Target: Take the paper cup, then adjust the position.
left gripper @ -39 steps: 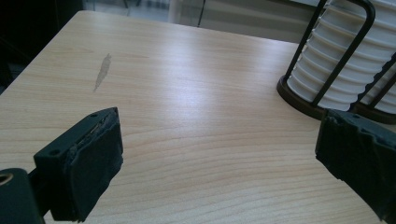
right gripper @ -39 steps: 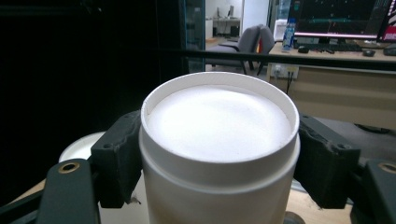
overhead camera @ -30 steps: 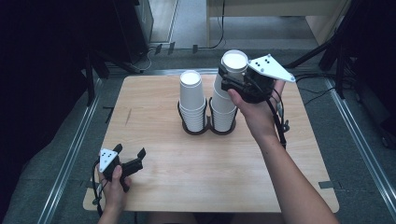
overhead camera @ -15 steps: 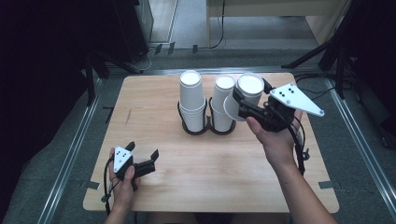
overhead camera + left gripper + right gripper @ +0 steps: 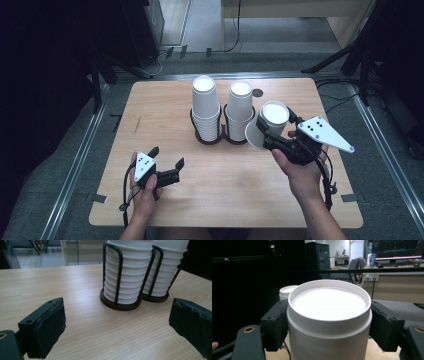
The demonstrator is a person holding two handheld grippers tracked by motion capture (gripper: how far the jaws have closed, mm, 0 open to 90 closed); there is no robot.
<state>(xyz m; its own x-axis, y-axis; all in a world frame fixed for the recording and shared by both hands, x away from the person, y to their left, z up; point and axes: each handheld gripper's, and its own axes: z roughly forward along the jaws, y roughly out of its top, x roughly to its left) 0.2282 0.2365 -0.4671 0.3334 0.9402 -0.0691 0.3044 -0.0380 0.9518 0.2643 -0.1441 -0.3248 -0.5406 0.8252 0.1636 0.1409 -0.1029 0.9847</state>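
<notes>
My right hand-held gripper point(image 5: 266, 131) clamps an upside-down paper cup point(image 5: 269, 123) at three o'clock of the cup holder point(image 5: 220, 139); left hand-held gripper point(image 5: 166, 161) idles apart. Next I set it on the worktop point(image 5: 155, 105).

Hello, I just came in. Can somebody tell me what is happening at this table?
A person is working with a handheld gripper in each hand. The right gripper has its jaws shut on a single white paper cup, held bottom up in the air just right of a black wire cup holder. That holder keeps two stacks of upside-down paper cups in the middle of the wooden table. The left gripper hangs open and empty near the front left, pointing toward the holder.
</notes>
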